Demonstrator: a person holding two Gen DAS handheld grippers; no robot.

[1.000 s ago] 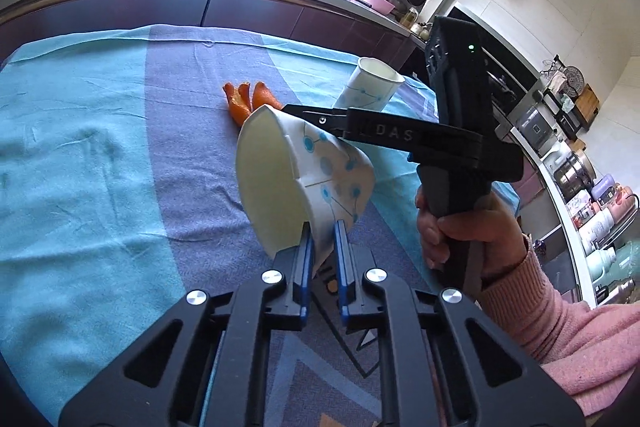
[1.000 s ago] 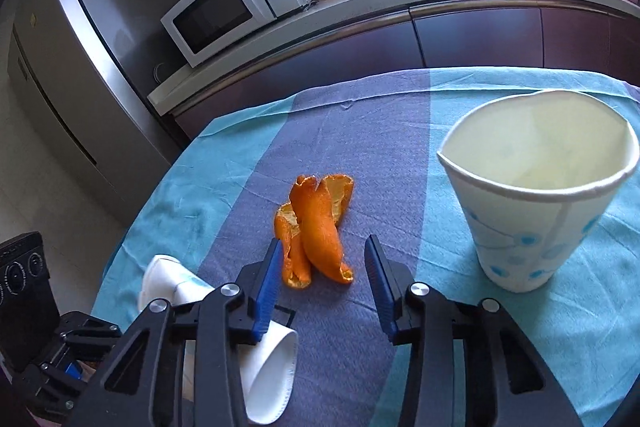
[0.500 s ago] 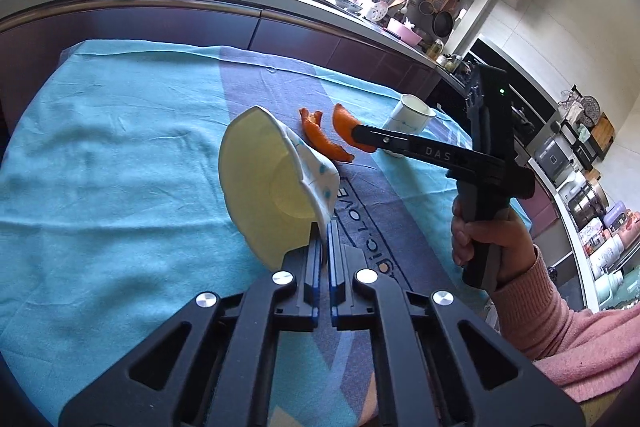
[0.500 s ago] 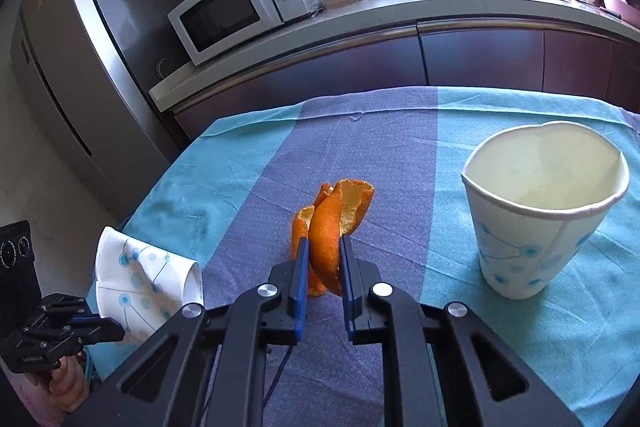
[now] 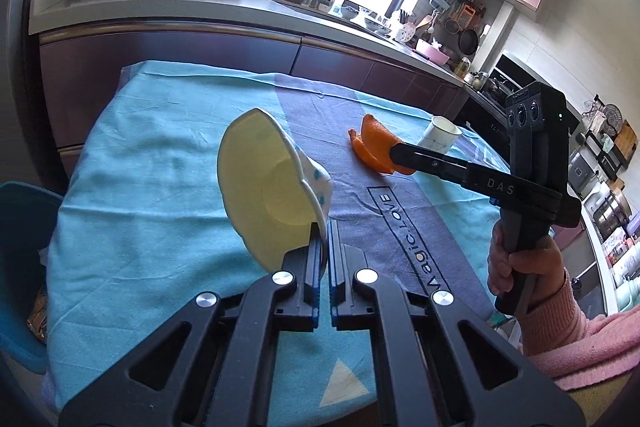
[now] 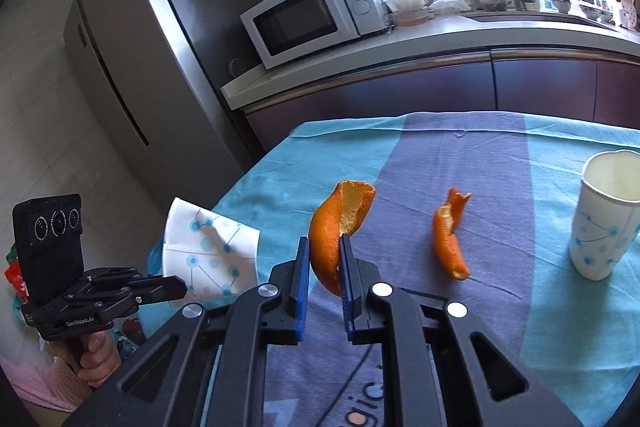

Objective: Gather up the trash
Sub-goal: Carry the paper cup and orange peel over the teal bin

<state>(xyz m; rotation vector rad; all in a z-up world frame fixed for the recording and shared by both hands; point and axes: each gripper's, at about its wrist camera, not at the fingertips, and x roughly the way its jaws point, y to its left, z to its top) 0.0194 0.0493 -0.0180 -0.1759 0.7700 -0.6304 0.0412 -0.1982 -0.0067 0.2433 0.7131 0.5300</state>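
Observation:
My left gripper (image 5: pixel 324 233) is shut on the rim of a crushed white paper cup with blue dots (image 5: pixel 268 187), held above the table's left side; the cup also shows in the right wrist view (image 6: pixel 208 253). My right gripper (image 6: pixel 325 247) is shut on a large orange peel (image 6: pixel 336 223) and holds it above the cloth; the peel also shows in the left wrist view (image 5: pixel 376 147). A second orange peel (image 6: pixel 450 239) lies on the purple stripe. An upright paper cup (image 6: pixel 604 219) stands to the right of it.
The table is covered by a turquoise and purple cloth (image 5: pixel 160 167). A blue bin (image 5: pixel 20 259) stands beside the table's left edge. Behind the table are dark cabinets, a counter with a microwave (image 6: pixel 312 15), and a fridge (image 6: pixel 152 47).
My right gripper closed on the large peel and lifted it off the cloth, leaving the smaller peel behind. My left gripper carried the crushed cup leftward toward the table's edge.

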